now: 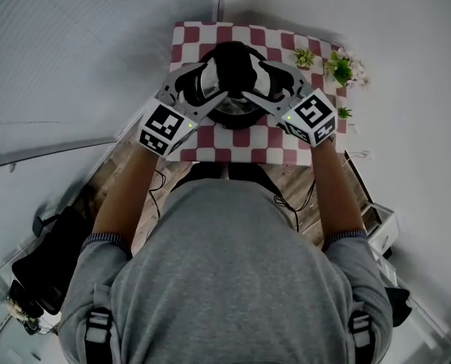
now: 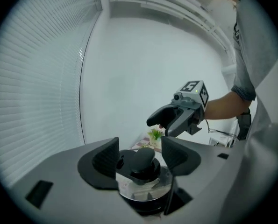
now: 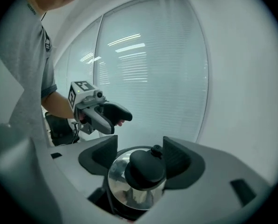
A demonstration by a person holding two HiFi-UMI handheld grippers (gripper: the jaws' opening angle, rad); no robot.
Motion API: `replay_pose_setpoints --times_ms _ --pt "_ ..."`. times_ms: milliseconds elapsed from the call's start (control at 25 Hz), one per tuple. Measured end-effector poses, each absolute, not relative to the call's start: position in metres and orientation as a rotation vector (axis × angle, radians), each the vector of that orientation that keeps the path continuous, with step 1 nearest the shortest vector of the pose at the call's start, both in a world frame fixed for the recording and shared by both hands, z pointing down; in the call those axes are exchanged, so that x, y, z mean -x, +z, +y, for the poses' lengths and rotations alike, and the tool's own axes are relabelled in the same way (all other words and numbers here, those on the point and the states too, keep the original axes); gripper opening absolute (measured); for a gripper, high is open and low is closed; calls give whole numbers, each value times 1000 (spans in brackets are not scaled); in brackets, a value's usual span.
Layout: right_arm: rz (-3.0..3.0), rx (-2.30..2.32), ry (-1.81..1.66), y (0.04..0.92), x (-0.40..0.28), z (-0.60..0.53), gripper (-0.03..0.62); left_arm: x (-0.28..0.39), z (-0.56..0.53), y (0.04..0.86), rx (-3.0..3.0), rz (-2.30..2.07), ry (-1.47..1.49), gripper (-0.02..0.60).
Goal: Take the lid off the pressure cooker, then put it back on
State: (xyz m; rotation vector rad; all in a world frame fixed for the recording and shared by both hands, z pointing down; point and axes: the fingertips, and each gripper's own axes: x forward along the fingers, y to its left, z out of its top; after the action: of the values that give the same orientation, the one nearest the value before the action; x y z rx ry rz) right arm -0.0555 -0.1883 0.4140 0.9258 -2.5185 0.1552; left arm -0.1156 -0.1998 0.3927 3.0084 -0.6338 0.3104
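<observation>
The pressure cooker stands on the red-and-white checked tablecloth (image 1: 210,154). Its steel lid (image 1: 236,70) (image 2: 141,183) (image 3: 129,183) has a black knob on top. My left gripper (image 1: 202,89) (image 2: 141,155) comes at the lid from the left, with its pads against the lid's sides. From the right, my right gripper (image 1: 270,88) (image 3: 139,155) closes on the same lid, jaws wide. Each gripper view shows the other gripper beyond the lid: the right one (image 2: 171,118) and the left one (image 3: 108,115). The dark cooker body (image 1: 233,116) shows below. Whether the lid is clear of it is hidden.
Small green plants (image 1: 340,68) stand at the table's back right corner. White walls and window blinds close in behind and to the left. On the floor, a black chair (image 1: 43,256) sits at the left, cables (image 1: 157,184) near the table, and a box (image 1: 380,230) at the right.
</observation>
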Motion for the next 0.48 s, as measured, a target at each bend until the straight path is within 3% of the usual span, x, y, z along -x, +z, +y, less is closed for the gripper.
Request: replay_pose_setpoints --times_ms 80,320,480 --pt "-2537 -1035 158 405 52 -181 297 117 -189 384 -2987 -619 208 297" --pt "-2607 -1143 122 386 47 -151 210 122 -163 370 -2990 -715 86 171" --pt "-2683 -1159 80 369 46 -127 148 126 -146 363 -2958 -816 21 50"
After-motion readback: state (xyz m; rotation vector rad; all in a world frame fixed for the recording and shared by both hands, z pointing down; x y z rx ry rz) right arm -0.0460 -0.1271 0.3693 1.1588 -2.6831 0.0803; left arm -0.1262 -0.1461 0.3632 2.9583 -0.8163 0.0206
